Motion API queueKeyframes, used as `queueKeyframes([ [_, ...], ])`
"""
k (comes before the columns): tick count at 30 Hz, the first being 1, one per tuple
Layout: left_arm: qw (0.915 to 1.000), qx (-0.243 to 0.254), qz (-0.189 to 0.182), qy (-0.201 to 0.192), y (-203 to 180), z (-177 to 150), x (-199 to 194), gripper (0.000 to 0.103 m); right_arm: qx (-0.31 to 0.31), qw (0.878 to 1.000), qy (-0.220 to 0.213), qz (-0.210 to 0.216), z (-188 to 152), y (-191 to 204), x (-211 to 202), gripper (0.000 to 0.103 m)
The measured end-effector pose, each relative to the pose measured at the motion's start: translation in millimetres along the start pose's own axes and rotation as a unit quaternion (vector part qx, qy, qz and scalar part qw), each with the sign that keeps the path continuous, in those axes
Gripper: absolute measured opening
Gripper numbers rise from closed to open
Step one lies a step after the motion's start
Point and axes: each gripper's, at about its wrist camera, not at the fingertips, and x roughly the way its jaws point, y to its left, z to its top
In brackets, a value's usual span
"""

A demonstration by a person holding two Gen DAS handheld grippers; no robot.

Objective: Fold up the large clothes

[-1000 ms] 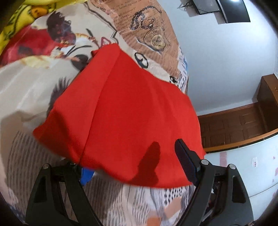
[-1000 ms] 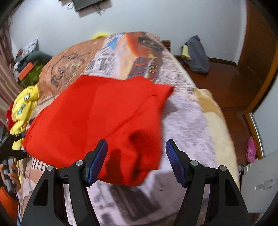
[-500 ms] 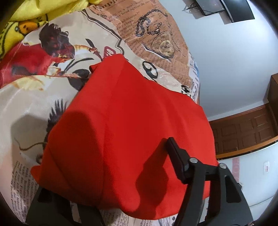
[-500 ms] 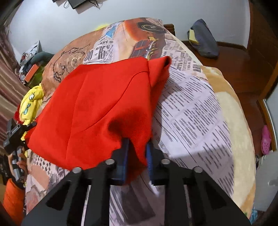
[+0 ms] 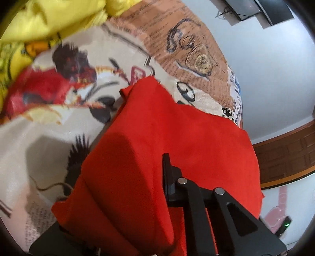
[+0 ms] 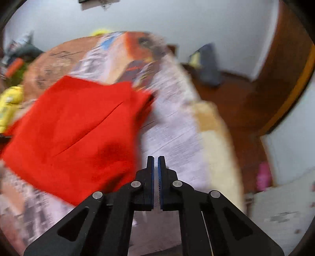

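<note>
A large red garment [image 5: 177, 141] lies folded on a bed with a printed newspaper-style cover [image 5: 59, 122]. In the left wrist view its near edge drapes over my left gripper [image 5: 153, 189]. Only the right finger [image 5: 167, 177] shows; the left finger is hidden under the cloth, and the jaws look closed on the red fabric. In the right wrist view the garment [image 6: 74, 128] lies to the left. My right gripper [image 6: 155, 163] is shut with nothing between its blue pads, just right of the garment's edge, above the bed cover [image 6: 177, 128].
A yellow blanket [image 5: 49, 17] lies at the far side of the bed. A dark bag [image 6: 206, 65] sits on the wooden floor by the wall. A wooden door [image 6: 285, 59] stands at right. A pink slipper [image 6: 263, 175] lies on the floor.
My right gripper closed on the garment's edge, then slipped off it and now sits shut and empty to its right. My left gripper closed on the near edge and lifted it.
</note>
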Motion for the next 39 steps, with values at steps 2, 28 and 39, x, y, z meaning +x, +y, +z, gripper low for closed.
queueKeyframes([
  [2,0.9999,0.009,0.0,-0.008,-5.5,2.7,-7.4,0.008,0.006,1.0,-0.011,0.005,7.9,-3.0,-12.0,0.004],
  [28,0.9769,0.136,-0.033,-0.161,-100.0,6.1,-149.6,0.005,-0.159,0.947,0.073,0.269,26.0,258.4,15.9,0.068],
  [39,0.9663,0.216,-0.068,-0.122,-214.9,-27.7,-113.9,0.005,-0.048,0.968,0.006,0.246,38.7,145.4,-35.1,0.065],
])
